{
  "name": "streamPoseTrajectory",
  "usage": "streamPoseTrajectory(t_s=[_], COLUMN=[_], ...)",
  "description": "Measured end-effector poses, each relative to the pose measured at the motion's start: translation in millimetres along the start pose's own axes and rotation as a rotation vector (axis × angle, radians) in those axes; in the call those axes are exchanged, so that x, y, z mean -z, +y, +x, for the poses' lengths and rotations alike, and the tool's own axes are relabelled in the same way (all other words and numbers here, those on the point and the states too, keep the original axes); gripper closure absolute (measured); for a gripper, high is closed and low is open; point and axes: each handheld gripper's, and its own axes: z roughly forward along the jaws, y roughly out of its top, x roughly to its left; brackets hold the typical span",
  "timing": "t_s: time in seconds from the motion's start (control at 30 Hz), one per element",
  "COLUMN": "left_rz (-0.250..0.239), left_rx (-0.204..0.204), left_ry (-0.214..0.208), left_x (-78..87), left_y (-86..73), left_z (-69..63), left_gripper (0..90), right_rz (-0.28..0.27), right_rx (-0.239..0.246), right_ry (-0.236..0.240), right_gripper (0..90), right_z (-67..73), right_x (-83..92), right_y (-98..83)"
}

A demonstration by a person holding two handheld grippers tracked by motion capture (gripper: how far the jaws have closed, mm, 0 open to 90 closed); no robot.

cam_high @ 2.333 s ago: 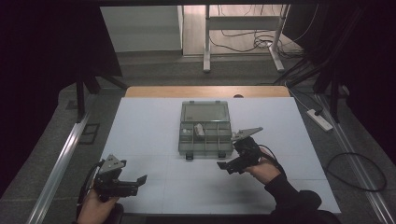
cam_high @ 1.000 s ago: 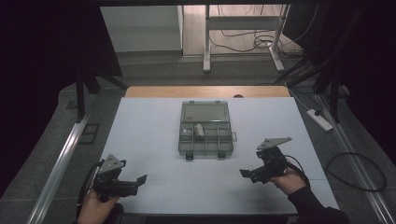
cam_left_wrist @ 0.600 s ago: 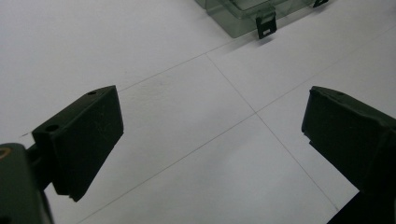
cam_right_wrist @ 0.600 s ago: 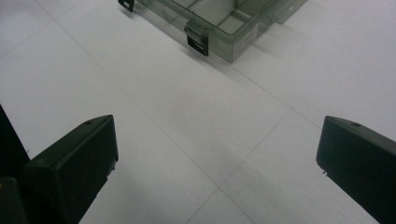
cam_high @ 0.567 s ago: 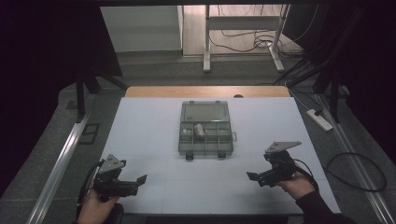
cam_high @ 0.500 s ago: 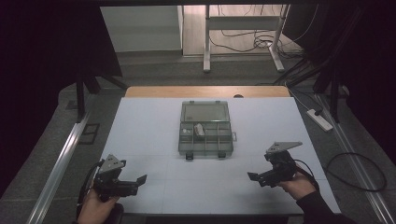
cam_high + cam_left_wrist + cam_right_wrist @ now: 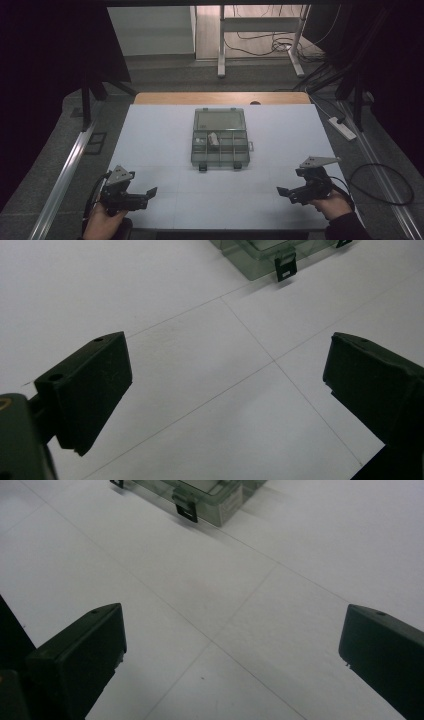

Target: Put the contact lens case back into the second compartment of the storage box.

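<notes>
A: Item one — the box (image 7: pixel 220 137). Where is it sitting?
B: At mid-table (image 7: pixel 150 130), closed as far as I can judge, latches facing the person, small parts showing through the clear lid.
A: Left hand-held gripper (image 7: pixel 150 192)?
B: Jaws spread, holding nothing, hovering low at the near left corner and pointing inward.
A: Right hand-held gripper (image 7: pixel 281 191)?
B: Likewise released and empty — near right edge, angling toward the box, well apart from it.
A: Risks?
B: A careless reach is likely shoving the light box across the smooth table; a jaw catching a latch (image 7: pixel 285 267) could be tipping it and scattering the parts.
</notes>
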Motion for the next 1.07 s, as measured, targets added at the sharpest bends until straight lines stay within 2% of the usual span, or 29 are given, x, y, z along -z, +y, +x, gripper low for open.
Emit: streamPoseTrajectory(t_s=[0.5, 0.73, 1.07], left_rz=[0.002, 0.000, 0.000], left_rx=[-0.001, 0.001, 0.001], left_ry=[0.002, 0.002, 0.002], left_x=[0.1, 0.2, -0.2], left_y=[0.0, -0.3, 0.3], left_z=[0.1, 0.3, 0.1], left_gripper=[5.4, 5.4, 5.4], right_rz=[-0.011, -0.018, -0.005], right_rx=[-0.070, -0.082, -0.093], right_ry=[-0.076, -0.126, -0.148], right_gripper=[0.0, 0.0, 0.0], right_z=[-8.5, -8.7, -9.3], right_x=[18.4, 29.2, 32.5], right_y=[-19.9, -27.9, -30.7])
